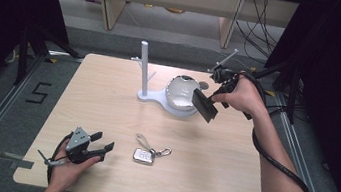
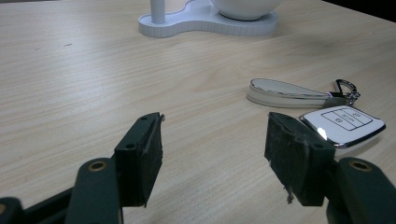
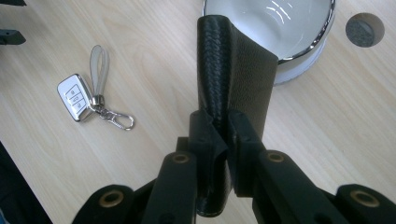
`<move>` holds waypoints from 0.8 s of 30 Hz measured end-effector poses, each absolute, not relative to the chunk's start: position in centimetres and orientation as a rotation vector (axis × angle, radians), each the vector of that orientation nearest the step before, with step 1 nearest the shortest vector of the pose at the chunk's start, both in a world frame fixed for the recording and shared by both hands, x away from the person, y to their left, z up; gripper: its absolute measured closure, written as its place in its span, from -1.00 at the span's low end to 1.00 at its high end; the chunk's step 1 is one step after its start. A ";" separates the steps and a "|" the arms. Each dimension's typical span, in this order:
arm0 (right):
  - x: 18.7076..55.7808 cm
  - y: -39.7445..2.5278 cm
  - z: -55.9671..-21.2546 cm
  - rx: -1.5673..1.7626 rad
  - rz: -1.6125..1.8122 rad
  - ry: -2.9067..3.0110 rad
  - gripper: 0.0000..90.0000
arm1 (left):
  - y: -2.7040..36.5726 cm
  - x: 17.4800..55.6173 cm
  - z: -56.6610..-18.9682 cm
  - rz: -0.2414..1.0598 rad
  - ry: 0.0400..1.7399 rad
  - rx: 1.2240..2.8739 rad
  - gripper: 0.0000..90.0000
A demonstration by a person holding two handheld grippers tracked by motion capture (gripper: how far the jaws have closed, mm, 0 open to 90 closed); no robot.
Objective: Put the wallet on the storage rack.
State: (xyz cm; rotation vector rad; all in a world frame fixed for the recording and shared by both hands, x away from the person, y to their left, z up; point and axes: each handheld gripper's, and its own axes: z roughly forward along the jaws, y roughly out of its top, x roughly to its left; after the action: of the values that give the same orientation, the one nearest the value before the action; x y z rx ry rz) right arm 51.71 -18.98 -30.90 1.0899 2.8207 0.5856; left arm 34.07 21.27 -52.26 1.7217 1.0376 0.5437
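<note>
One wallet [image 1: 205, 106] clamped in right gripper [image 3: 223, 135]; left gripper [image 2: 212, 140] gapes empty beside one key fob [image 2: 344, 123].

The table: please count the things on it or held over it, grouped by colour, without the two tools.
White: 2, the stand with its bowl, and the key fob with its strap.
Black: 1, the leather wallet held in the right tool.
Total: 3
</note>
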 end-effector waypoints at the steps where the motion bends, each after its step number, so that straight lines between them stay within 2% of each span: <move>1: 51.7 -19.0 -30.9 1.090 0.586 2.821 0.83 | 21.3 34.1 -52.3 0.544 1.038 1.722 -0.19; 24: 52.8 -17.7 -29.8 1.037 0.618 2.794 0.83 | 21.2 34.1 -52.3 0.546 1.032 1.717 -0.19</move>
State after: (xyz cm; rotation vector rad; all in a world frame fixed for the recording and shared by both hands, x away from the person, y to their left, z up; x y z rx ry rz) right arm 52.77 -17.66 -29.78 1.0375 2.7936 0.6183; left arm 34.08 21.24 -52.30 1.7172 1.0315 0.5462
